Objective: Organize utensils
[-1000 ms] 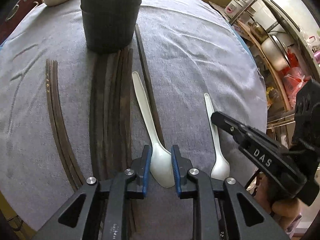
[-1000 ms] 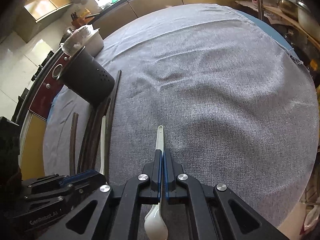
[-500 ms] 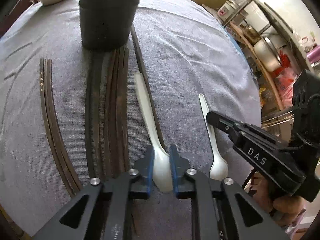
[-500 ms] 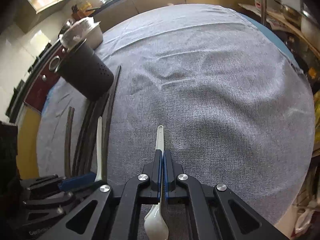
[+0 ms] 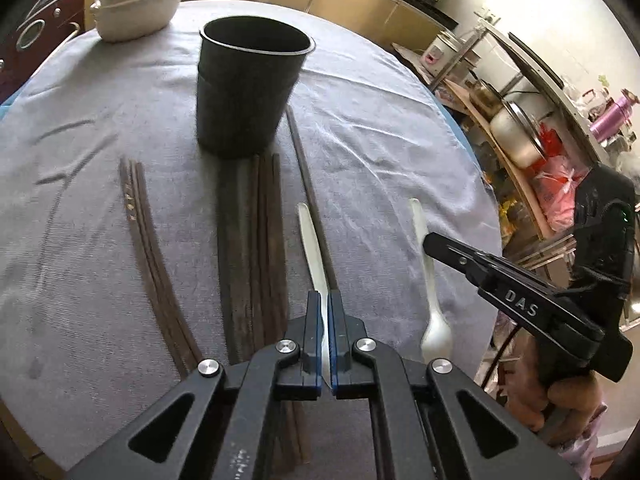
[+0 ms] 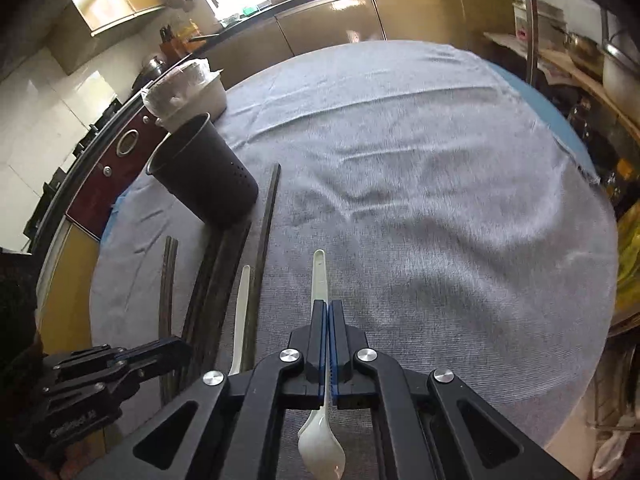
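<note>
Both grippers are clamped on spoons: the left gripper (image 5: 324, 312) pinches 1 white spoon (image 5: 313, 248), the right gripper (image 6: 327, 320) another spoon (image 6: 320, 276), its bowl hanging below the fingers. Dark chopsticks (image 5: 256, 240) lie on the grey tablecloth (image 5: 380, 128) beside them, with 1 pair (image 5: 144, 216) apart to the left. Beyond stands the black utensil holder (image 5: 248, 88), upright.
</note>
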### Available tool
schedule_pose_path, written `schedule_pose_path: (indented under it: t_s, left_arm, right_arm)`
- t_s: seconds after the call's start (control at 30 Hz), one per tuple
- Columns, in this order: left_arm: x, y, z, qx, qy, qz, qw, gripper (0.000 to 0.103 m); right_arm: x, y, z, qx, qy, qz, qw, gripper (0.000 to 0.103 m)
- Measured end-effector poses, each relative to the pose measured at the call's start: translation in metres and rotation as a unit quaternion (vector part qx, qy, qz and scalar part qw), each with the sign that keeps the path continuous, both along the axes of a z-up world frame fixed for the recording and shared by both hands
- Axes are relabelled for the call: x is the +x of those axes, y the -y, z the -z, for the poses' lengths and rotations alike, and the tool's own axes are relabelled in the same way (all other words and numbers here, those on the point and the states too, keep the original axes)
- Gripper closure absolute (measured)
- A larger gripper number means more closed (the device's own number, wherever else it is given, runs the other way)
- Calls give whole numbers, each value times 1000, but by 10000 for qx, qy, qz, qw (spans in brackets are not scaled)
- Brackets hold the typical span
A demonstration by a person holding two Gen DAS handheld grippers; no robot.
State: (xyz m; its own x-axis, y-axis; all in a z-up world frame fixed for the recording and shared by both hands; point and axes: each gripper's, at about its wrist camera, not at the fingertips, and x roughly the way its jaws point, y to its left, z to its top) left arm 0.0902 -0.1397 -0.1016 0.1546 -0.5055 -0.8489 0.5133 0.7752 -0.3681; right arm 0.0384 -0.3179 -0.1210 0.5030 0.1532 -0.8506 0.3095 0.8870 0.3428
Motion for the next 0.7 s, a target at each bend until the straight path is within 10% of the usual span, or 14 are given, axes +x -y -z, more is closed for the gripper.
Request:
schedule_pose_path:
  t_s: [0.2, 0.4, 0.53, 0.7]
  left_arm:
    - [-16, 16, 17, 277, -323, 392, 9983, 98]
    - [-20, 25, 32, 383, -542, 470, 9967, 59]
    - [-18, 26, 33, 295, -495, 461, 9973, 60]
    - [-15, 21, 35, 45, -474, 452, 9978, 87]
  right_arm:
    - [-3, -3, 14, 119, -195, 12, 9997, 102]
    - [-11, 4, 18, 207, -223, 79, 9995, 102]
    - [-12, 4, 20, 242, -219, 58, 9994, 102]
    - [-11, 2, 18, 253, -186, 50, 9995, 102]
